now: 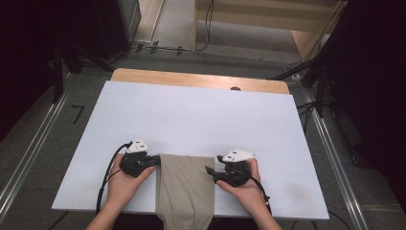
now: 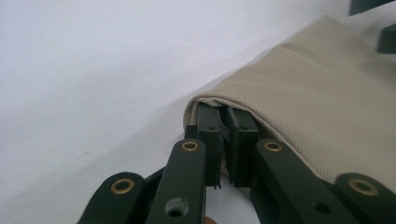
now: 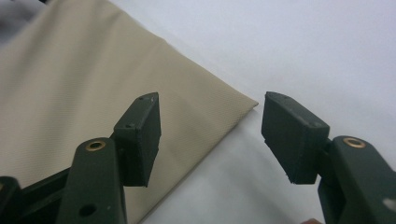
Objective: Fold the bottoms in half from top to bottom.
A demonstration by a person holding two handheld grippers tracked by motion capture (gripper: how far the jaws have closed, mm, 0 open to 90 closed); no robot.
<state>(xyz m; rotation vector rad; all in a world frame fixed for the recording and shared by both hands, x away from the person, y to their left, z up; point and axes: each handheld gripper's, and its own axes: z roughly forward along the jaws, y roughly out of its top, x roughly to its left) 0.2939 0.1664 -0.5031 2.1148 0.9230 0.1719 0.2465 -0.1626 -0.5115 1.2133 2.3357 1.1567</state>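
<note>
A beige folded cloth (image 1: 184, 184) lies on the white table board (image 1: 191, 120) at the near edge and hangs over it toward the person. My left gripper (image 1: 157, 162) is at the cloth's far left corner, and in the left gripper view its jaws are shut on the cloth's edge (image 2: 205, 100), which wraps over the pads. My right gripper (image 1: 210, 170) sits at the cloth's far right corner. In the right gripper view it (image 3: 210, 135) stands open just above that corner (image 3: 247, 103), with nothing pinched between its pads.
The white board rests on a wooden tabletop (image 1: 201, 79) whose far strip shows. Dark stands and cables (image 1: 311, 72) surround the table on a grey floor. A small dark spot (image 1: 235, 88) sits at the board's far edge.
</note>
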